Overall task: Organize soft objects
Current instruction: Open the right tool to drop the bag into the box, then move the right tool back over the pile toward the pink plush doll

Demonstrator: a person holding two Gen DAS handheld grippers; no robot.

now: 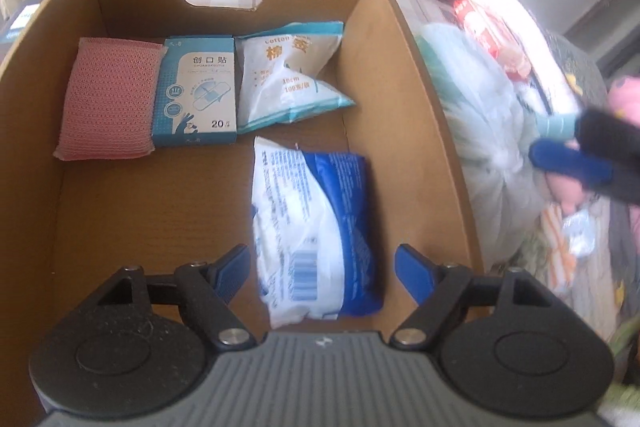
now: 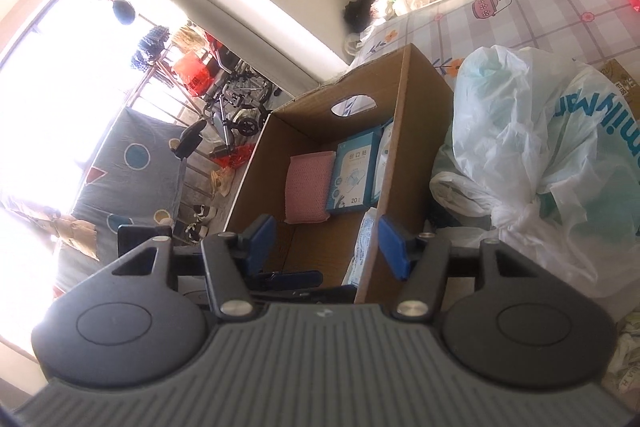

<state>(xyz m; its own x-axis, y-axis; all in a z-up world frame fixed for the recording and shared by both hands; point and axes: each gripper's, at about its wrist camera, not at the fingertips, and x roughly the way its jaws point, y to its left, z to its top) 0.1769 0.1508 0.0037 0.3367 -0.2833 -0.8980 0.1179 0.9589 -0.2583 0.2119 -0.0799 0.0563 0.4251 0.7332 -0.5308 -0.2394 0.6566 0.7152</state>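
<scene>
Lying in the box [image 1: 400,75]: a blue-white pack [image 1: 316,227], pink sponge [image 1: 108,99], plaster box [image 1: 196,91] and swab bag [image 1: 288,75].
Left claw [image 1: 322,277] hangs above the pack, jaws apart, holding nothing; right claw [image 2: 324,247] half open, empty, straddling the box wall beside a plastic bag [image 2: 540,155].

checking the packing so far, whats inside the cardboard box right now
Inside the cardboard box: a pink sponge, a blue plaster box, a cotton swab bag and a blue-and-white tissue pack. The near edge of the floor is hidden by the left gripper.
</scene>
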